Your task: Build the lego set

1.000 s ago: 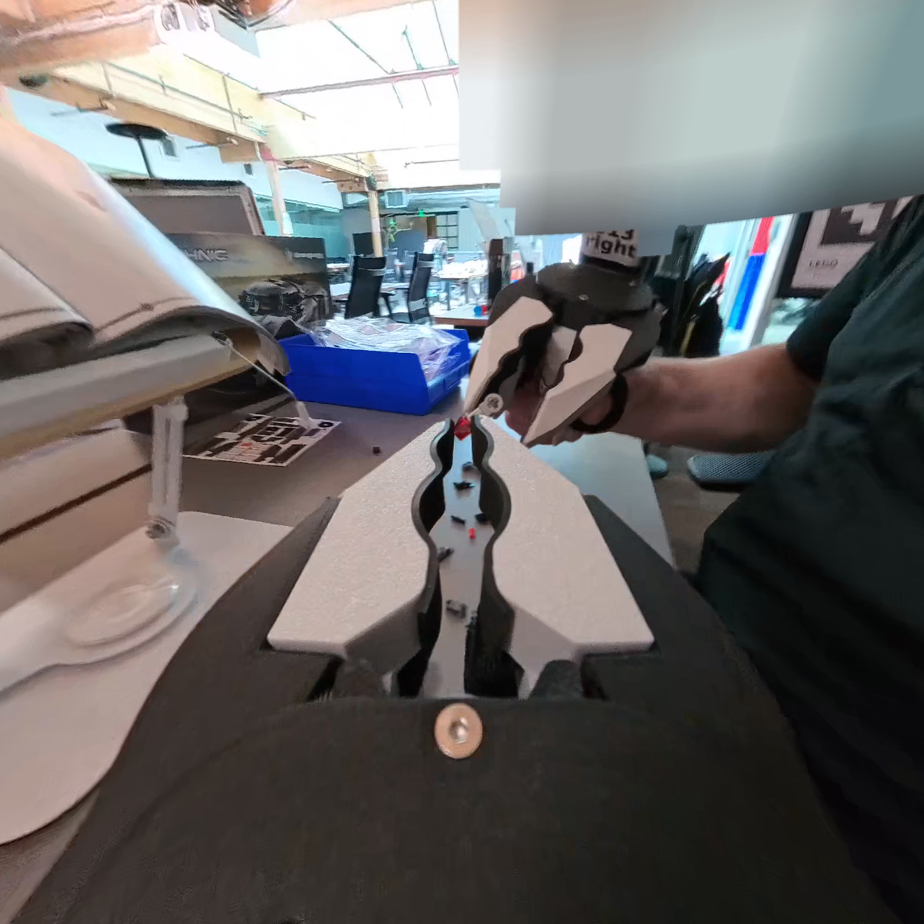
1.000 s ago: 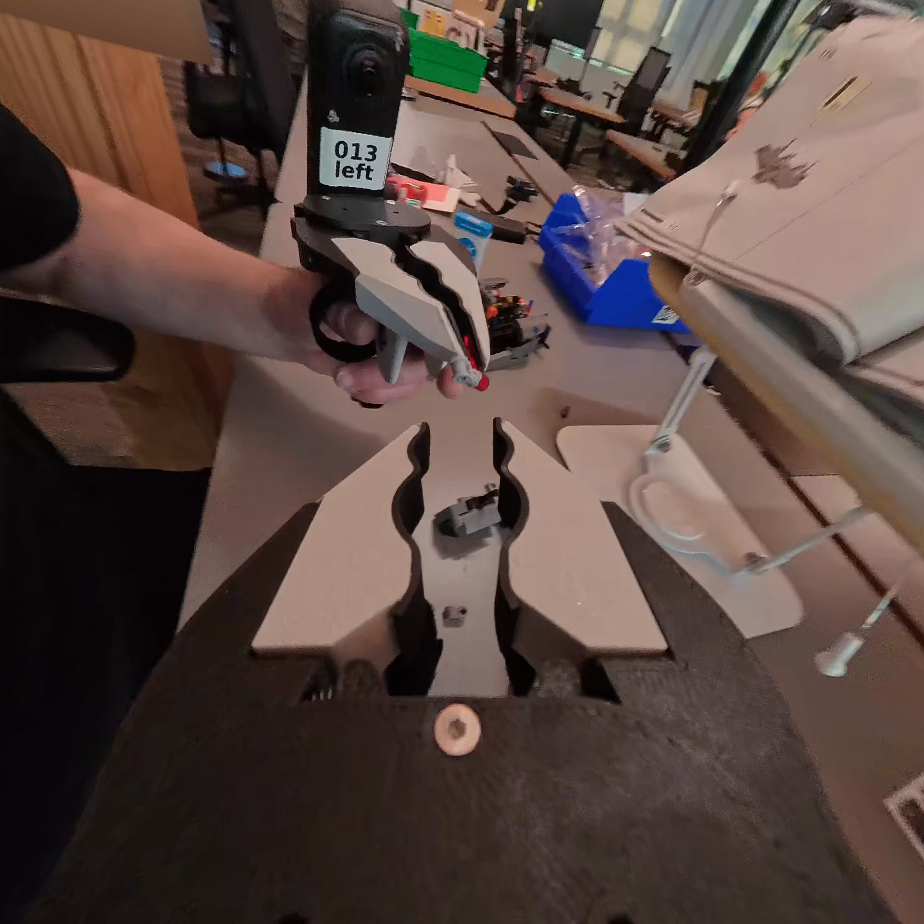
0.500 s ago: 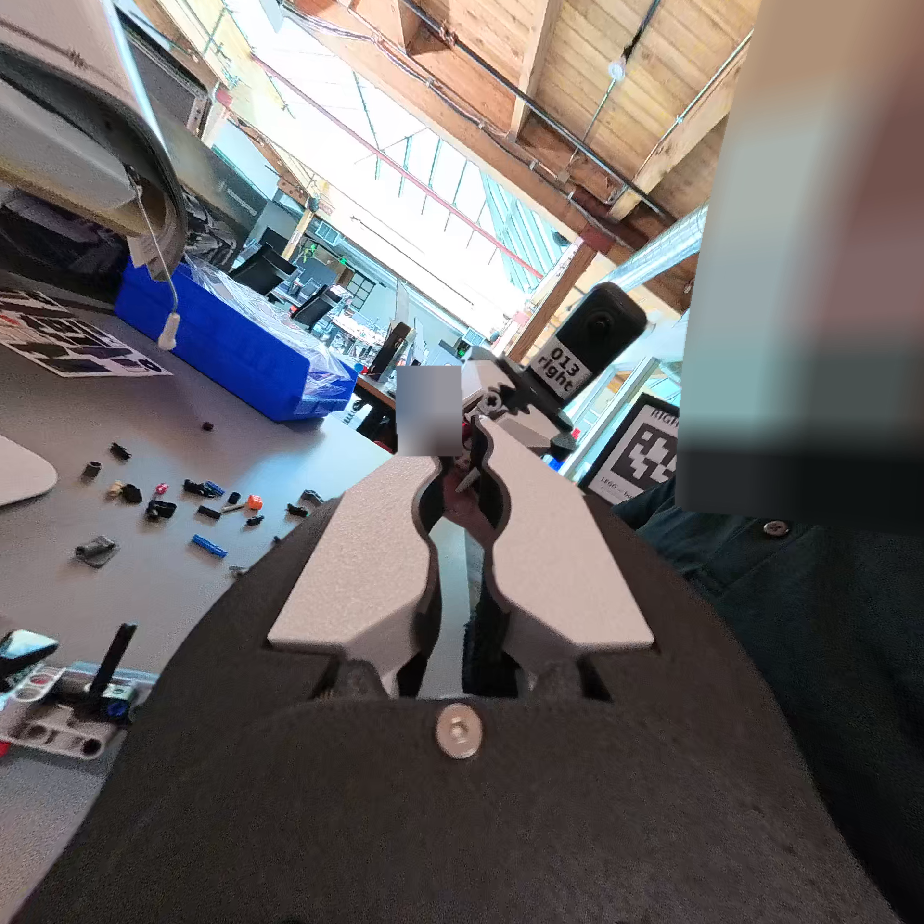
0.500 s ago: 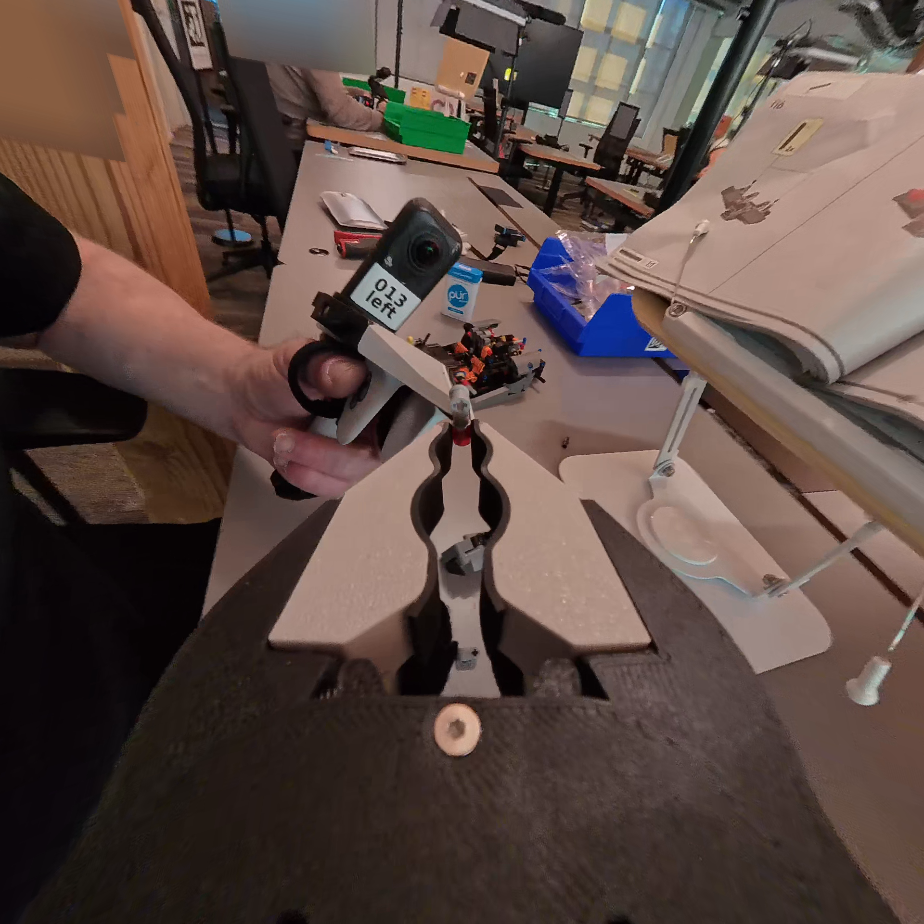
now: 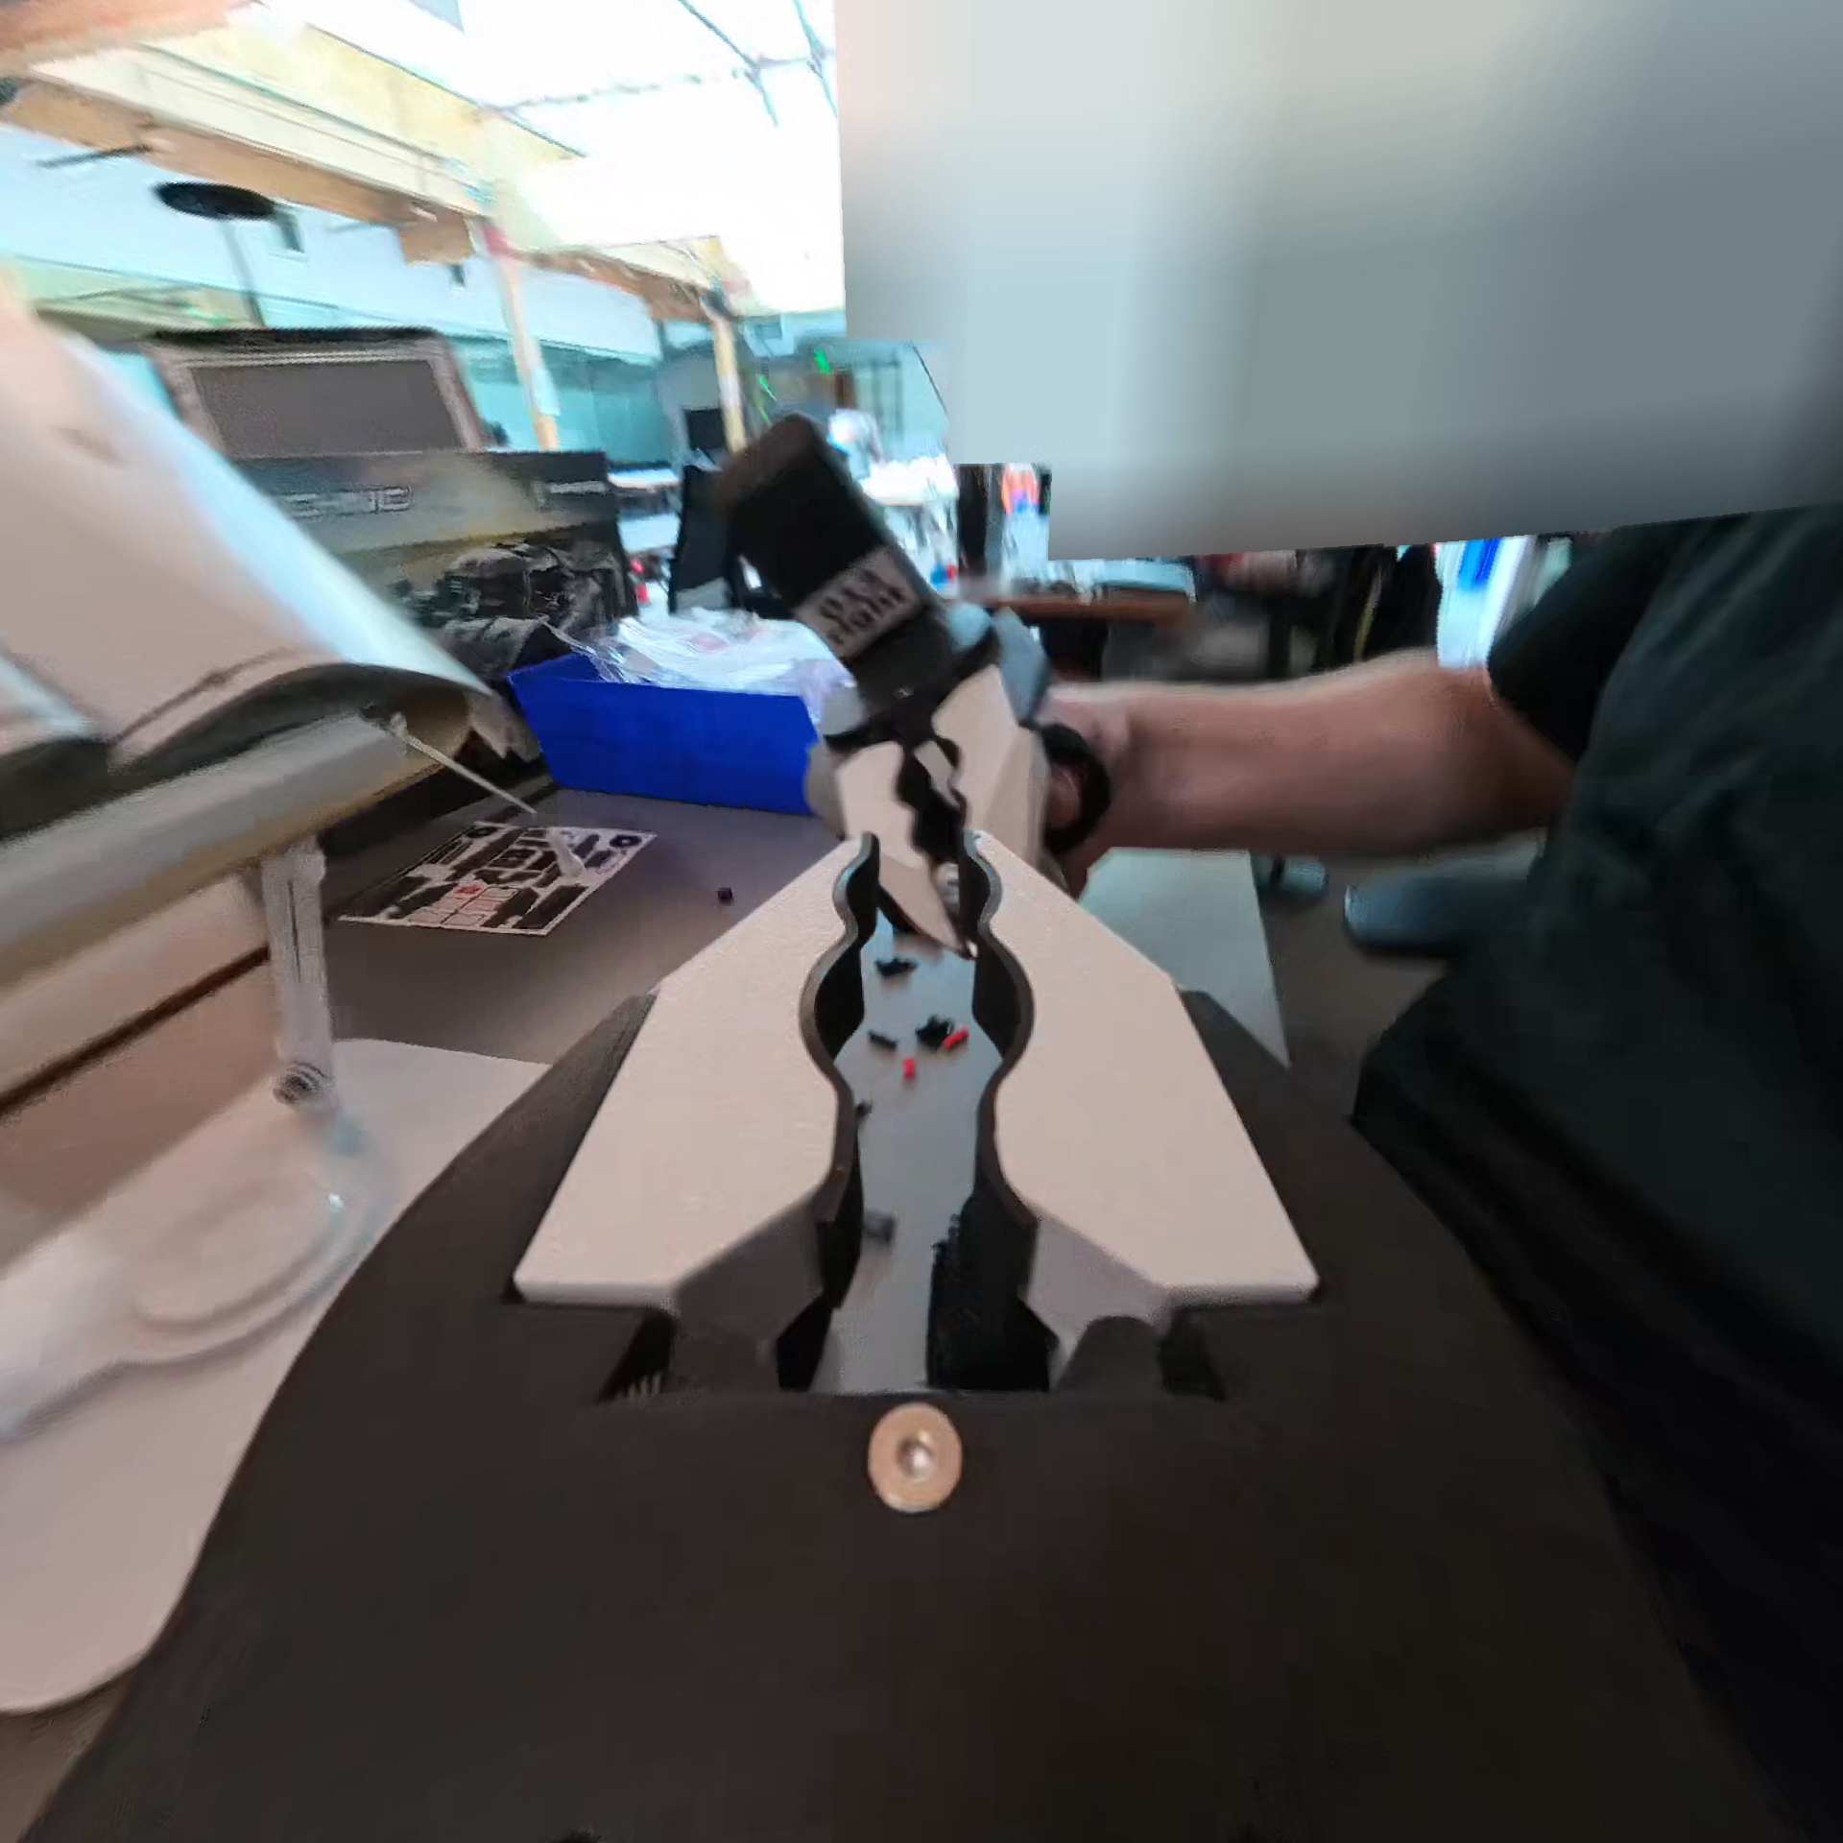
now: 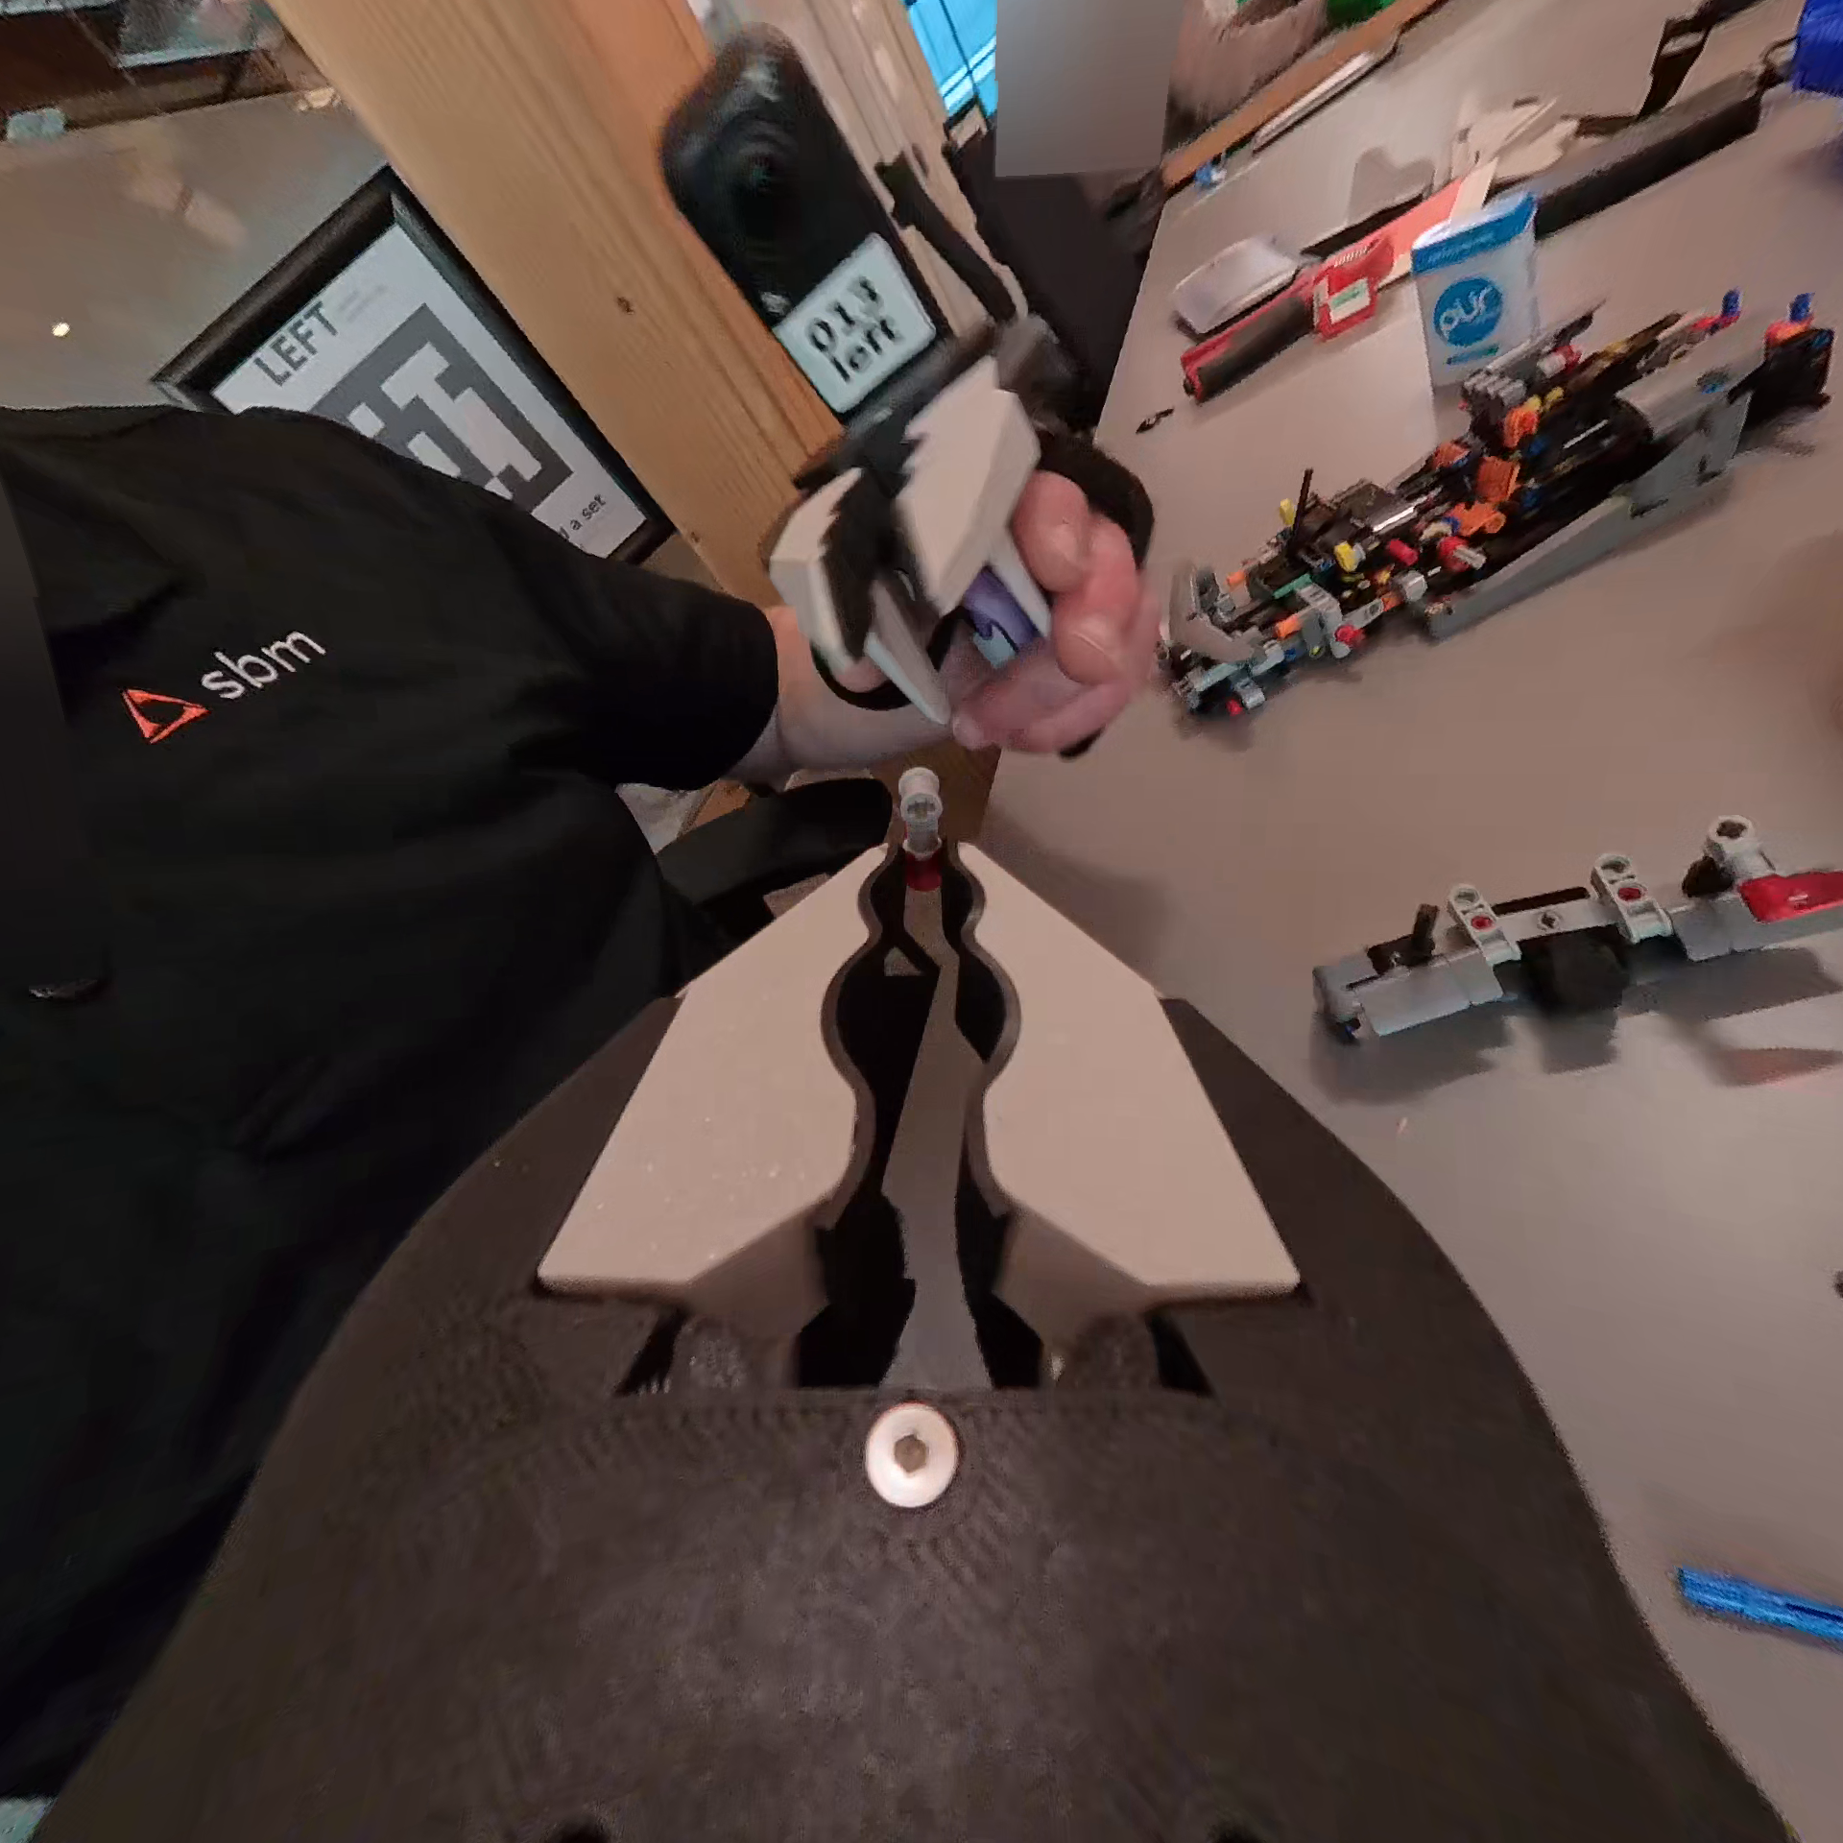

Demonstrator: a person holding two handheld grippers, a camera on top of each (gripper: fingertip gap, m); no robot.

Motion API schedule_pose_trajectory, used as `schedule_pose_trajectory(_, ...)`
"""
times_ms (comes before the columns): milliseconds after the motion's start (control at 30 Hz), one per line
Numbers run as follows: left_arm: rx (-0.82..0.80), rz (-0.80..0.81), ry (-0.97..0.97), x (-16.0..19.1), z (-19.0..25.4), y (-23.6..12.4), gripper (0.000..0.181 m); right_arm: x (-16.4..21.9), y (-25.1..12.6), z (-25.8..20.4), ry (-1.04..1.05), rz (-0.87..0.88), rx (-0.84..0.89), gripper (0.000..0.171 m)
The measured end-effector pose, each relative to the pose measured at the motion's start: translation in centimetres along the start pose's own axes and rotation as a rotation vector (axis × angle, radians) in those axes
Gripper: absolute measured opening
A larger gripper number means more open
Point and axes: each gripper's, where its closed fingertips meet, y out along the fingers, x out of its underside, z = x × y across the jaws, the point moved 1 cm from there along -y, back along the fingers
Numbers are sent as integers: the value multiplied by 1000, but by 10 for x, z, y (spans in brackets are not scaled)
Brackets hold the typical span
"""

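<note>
My right gripper (image 6: 922,866) is shut on a small piece, a red bush with a light grey connector (image 6: 919,810) sticking out past the tips. It is held in the air in front of the person's dark shirt. My left gripper (image 5: 925,860) is open and empty. In the right wrist view the left gripper (image 6: 913,688) hangs just above the held piece, apart from it. In the left wrist view the right gripper (image 5: 959,937) points down between my left fingers. Loose small black and red pieces (image 5: 927,1039) lie on the grey table below.
A long multicoloured lego build (image 6: 1496,539) and a smaller grey sub-assembly (image 6: 1556,962) lie on the table at right, with a blue piece (image 6: 1755,1616) nearer. An instruction booklet on a stand (image 5: 199,638), a sticker sheet (image 5: 499,878) and a blue bin (image 5: 658,733) are on the left.
The red-and-grey piece has passed from the left gripper to the right one. The right gripper shut on it, the left opened and drew back, and both views have swung.
</note>
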Motion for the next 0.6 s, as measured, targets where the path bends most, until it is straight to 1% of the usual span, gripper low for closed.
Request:
schedule_pose_trajectory(67, -1, -135, 131, 10, 3, 5, 12, 3, -1, 5, -5, -41, 13, 3)
schedule_pose_trajectory(133, -1, -209, 185, 17, 5, 9, 10, 4, 0, 8, -47, -87, 53, 4)
schedule_pose_trajectory(267, -14, -289, 160, 31, 2, 15, 13, 12, 5, 14, -140, -221, 162, 4)
schedule_pose_trajectory(400, 2, -343, 106, 41, 3, 17, 6, 15, 7, 17, -149, -258, 191, 4)
schedule_pose_trajectory(600, 6, -390, 46, 50, 5, 18, 5, 21, 7, 21, -167, -307, 220, 4)
